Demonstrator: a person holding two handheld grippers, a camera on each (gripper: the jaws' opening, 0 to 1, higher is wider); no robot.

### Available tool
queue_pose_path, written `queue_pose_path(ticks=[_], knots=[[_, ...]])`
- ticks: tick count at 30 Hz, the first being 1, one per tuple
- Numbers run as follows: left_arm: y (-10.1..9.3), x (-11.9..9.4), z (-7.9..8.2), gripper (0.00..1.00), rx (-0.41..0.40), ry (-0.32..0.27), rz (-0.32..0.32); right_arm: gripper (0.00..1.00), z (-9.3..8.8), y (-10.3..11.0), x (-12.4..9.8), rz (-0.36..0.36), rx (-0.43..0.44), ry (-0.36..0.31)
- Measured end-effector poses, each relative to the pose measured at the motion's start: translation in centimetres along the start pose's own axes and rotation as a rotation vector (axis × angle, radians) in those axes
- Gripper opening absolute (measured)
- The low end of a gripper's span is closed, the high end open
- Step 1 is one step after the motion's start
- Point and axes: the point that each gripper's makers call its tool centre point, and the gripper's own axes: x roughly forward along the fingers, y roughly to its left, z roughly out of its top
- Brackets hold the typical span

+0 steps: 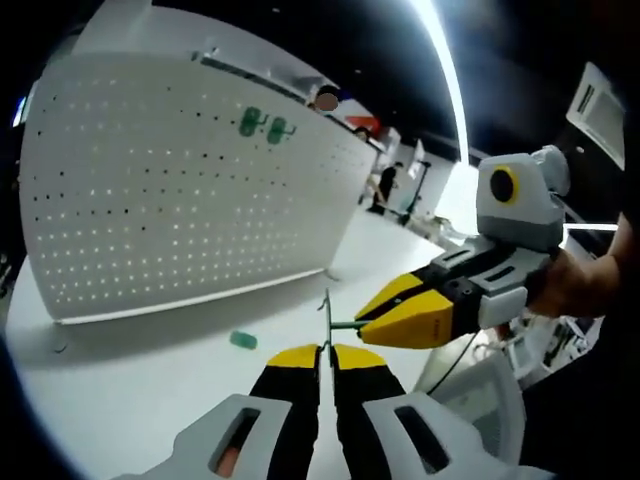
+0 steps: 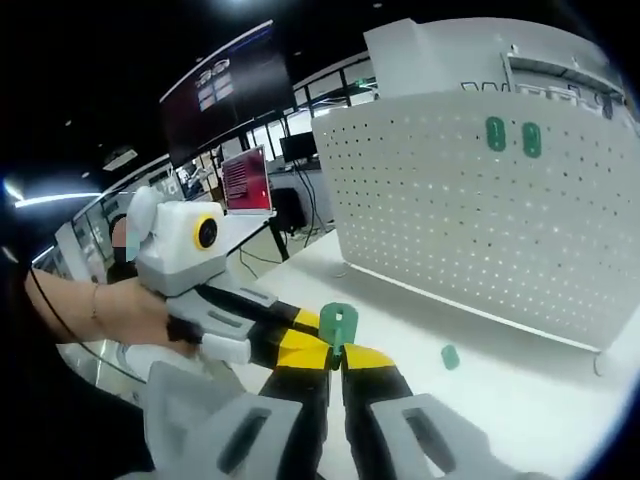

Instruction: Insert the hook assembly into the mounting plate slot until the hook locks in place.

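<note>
Left gripper view: left gripper (image 1: 327,352) clenched on thin mounting plate (image 1: 327,318) before pegboard (image 1: 180,190), right gripper (image 1: 372,318) meeting it; right gripper view: right gripper (image 2: 337,352) clamped on green hook assembly (image 2: 339,325), spare green piece (image 2: 450,356) on table (image 2: 520,390) below pegboard (image 2: 470,200).

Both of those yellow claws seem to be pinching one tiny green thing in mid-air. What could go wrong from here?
1. The green plate is small and thin, seen edge-on between the left gripper's tips, with the right gripper on the hook stem; a slight twist might make it slip and drop.
2. A loose green piece lies on the white table; a low sweep could knock it away.
3. The pegboard with two green hooks stands close ahead; a push forward could bump it.
</note>
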Motion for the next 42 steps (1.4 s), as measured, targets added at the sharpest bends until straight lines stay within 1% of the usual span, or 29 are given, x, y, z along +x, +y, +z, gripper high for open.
queue_pose_path(ticks=[3,7,10,13,15,16,18,22,24,25,28,36,39,42], knots=[[-0.1,0.0,0.0,0.02,0.01,0.006,-0.001,0.01,0.0,-0.1,0.0,0.001,0.001,0.0],[-0.2,-0.1,-0.1,0.01,-0.002,0.022,-0.009,0.01,-0.1,0.1,-0.1,0.01,0.009,-0.002],[-0.3,-0.2,0.0,0.01,-0.003,0.019,-0.009,0.02,0.0,0.2,-0.2,0.02,0.009,-0.007],[-0.4,-0.3,0.5,0.01,-0.017,0.004,-0.001,0.02,0.4,0.3,-0.3,0.026,0.0,-0.021],[-0.4,-0.4,0.9,0.01,-0.035,-0.008,-0.001,0.02,0.9,0.2,-0.5,0.03,0.016,-0.036],[-0.3,-0.5,1.1,0.01,-0.058,-0.018,0.004,0.05,1.0,0.2,-0.6,0.032,0.024,-0.039],[0.1,-0.6,1.4,0.01,-0.085,-0.031,0.013,0.09,1.4,0.2,-0.7,0.031,0.059,-0.065],[0.4,-0.7,1.6,0.01,-0.1,-0.038,0.023,0.09,2.0,0.1,-1.4,0.013,0.059,-0.107],[0.5,-0.8,1.7,0.01,-0.123,-0.046,0.029,0.09,2.3,0.1,-1.7,0.006,0.078,-0.136],[0.4,-0.8,1.9,0.01,-0.143,-0.057,0.024,0.09,2.7,0.1,-1.9,0.0,0.105,-0.169],[0.1,-0.7,2.0,0.01,-0.165,-0.069,0.015,0.09,2.9,0.1,-2.0,-0.009,0.123,-0.204],[-1.2,-0.5,2.5,0.01,-0.164,-0.08,-0.017,0.09,3.0,0.0,-1.2,-0.016,0.164,-0.229],[-1.2,-0.5,2.6,0.01,-0.159,-0.082,-0.019,0.07,3.0,-0.2,-1.0,-0.018,0.19,-0.236],[-1.3,-0.5,2.7,0.01,-0.16,-0.087,-0.021,0.06,3.2,-0.1,-1.0,-0.017,0.196,-0.244]])
